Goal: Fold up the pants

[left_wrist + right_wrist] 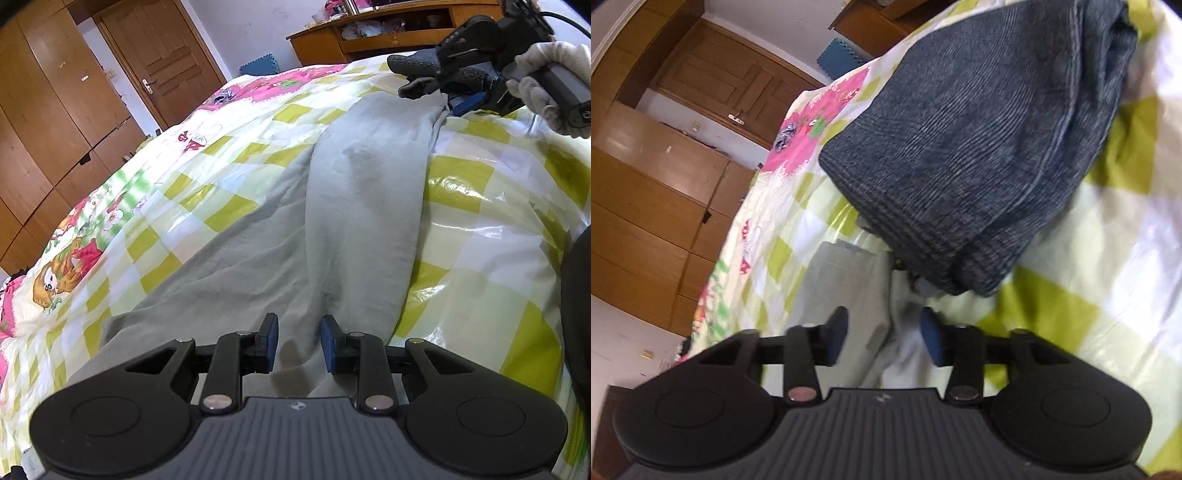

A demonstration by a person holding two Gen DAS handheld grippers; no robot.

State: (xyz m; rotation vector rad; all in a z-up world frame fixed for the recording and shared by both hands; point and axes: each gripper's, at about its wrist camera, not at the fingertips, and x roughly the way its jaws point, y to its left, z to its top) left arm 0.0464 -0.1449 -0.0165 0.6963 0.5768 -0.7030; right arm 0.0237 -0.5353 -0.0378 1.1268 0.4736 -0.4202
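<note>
Mid-fold: grey pants (362, 206) doubled on checked quilt (480, 229). Left gripper (299, 343) narrow, grip unclear; right gripper (884, 334) parted over hem, beside dark folded trousers (960, 147). Next: regrasp, fold again.

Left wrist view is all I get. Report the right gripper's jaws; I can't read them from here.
Observer: The right gripper is open, jaws apart, and the end of the grey pants lies unpinched between them.
Operator: Describe the dark thing behind it.
Observer: It is a folded dark ribbed garment lying on the checked quilt, just beyond the end of the grey pants.
Operator: Say whether the two overlap.
Observer: Its near edge meets the grey cloth. I cannot tell whether it lies on top.
</note>
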